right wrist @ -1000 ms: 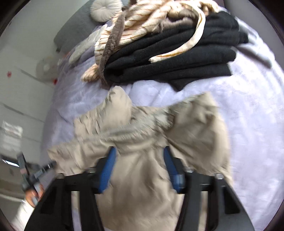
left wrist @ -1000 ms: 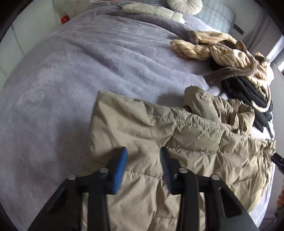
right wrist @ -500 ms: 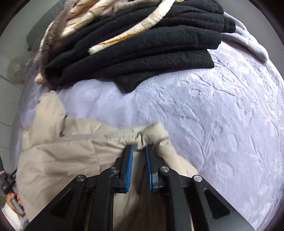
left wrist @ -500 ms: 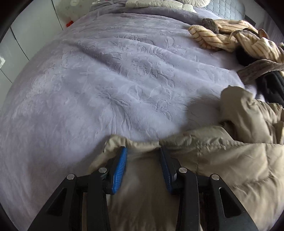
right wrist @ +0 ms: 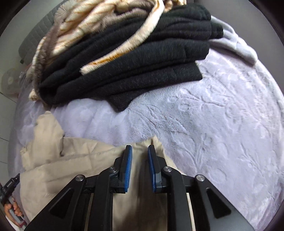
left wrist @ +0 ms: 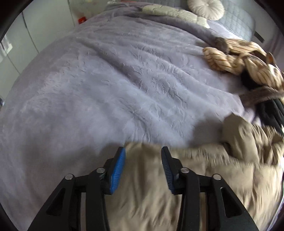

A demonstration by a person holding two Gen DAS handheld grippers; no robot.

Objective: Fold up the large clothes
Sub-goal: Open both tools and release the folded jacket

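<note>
A beige puffer jacket (left wrist: 204, 177) lies on a lilac plush bedspread (left wrist: 115, 88). My left gripper (left wrist: 142, 156) is open, its blue pads on either side of the jacket's near edge, the fabric blurred between them. In the right wrist view the same jacket (right wrist: 71, 160) spreads to the lower left. My right gripper (right wrist: 140, 152) is narrowed around a corner of the jacket, with fabric between the pads and a small gap showing; the grip is unclear.
A stack of folded black knitwear (right wrist: 142, 58) with a cream striped fluffy garment (right wrist: 99, 26) on top sits just beyond the jacket; it also shows in the left wrist view (left wrist: 248, 60). Pillows (left wrist: 205, 8) lie at the bed's head. The bedspread (right wrist: 221, 124) stretches right.
Both grippers came down onto the jacket's far edge. The right jaws narrowed from wide open to around a corner, then widened slightly. The jacket edge shifted in the left view.
</note>
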